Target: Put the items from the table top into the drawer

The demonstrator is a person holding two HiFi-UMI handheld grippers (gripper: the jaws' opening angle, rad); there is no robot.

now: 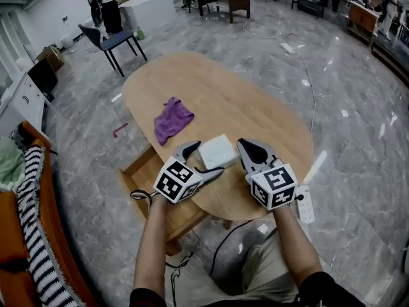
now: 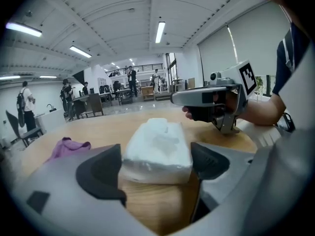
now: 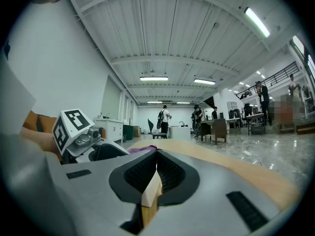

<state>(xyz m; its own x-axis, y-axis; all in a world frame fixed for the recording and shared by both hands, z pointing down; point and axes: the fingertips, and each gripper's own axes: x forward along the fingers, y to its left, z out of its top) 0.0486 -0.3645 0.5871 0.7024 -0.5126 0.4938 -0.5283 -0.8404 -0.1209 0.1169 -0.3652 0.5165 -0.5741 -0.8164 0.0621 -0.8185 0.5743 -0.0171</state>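
1. Head view: the white pack (image 1: pixel 217 151) lies near the near edge of the oval table (image 1: pixel 255 101), well apart from the purple cloth (image 1: pixel 171 120). The open drawer (image 1: pixel 142 171) sits below-left.
2. The left gripper (image 1: pixel 202 160) tilts down, its jaws spread on either side of the pack.
3. The right gripper (image 1: pixel 254 151) is level just beside the pack, its jaws together and empty.

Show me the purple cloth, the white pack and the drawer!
purple cloth (image 1: pixel 172 120): head view, its middle.
white pack (image 2: pixel 158 146): left gripper view, its top.
drawer (image 1: pixel 134 164): head view, its wooden rim.
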